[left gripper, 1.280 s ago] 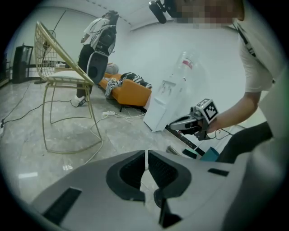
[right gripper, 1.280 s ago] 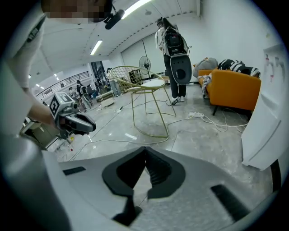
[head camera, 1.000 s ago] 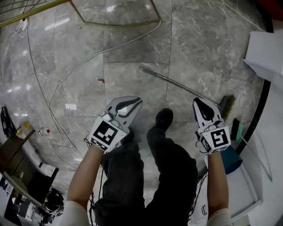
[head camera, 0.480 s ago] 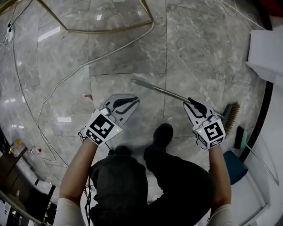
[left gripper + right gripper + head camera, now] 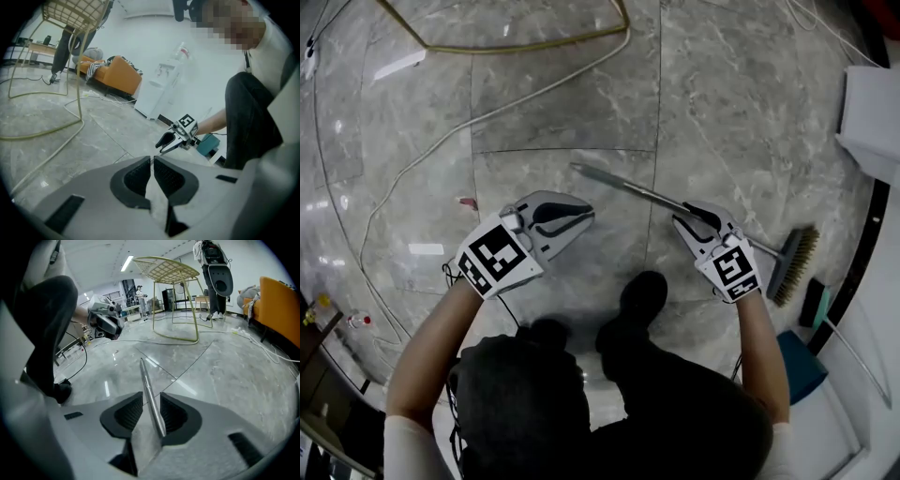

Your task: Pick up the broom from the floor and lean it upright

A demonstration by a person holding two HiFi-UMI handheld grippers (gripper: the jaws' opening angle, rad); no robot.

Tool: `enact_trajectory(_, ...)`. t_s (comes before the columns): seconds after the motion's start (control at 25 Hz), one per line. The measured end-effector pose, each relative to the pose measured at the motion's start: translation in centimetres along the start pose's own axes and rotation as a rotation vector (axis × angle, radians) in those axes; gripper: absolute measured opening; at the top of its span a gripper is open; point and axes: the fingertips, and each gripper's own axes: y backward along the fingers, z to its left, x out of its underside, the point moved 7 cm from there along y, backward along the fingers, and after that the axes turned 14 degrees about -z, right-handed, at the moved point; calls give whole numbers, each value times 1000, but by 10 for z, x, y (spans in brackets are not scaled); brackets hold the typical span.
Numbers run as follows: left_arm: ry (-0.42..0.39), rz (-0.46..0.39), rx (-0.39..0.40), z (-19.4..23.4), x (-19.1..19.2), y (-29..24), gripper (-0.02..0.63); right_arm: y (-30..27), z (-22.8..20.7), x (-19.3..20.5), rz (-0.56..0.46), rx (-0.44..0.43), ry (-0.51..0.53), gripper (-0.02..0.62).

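Two worries: the right gripper (image 5: pixel 692 216) is opening its jaws astride the broom (image 5: pixel 623 185), which lies flat on the floor (image 5: pixel 562 84), brush (image 5: pixel 794 264) off right; that thin handle could swivel or slip when lifted; the left gripper (image 5: pixel 577 216) hangs nearby, pinched together, empty.

L gripper (image 5: pixel 577 217) jaws together, empty, arm fwd. R gripper (image 5: pixel 692 216) tilted down, jaws opening, broom handle (image 5: pixel 623 186) between them.
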Motion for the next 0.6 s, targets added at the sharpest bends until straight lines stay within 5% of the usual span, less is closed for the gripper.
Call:
enact_trajectory(0.32,-1,78,33,-11,26,-10,21,-25,-11,49,69,-5,5,117)
enact_trajectory(0.6,-3,115,36,-21,30,-8,21,-37,-9,68,171,-85,195,118)
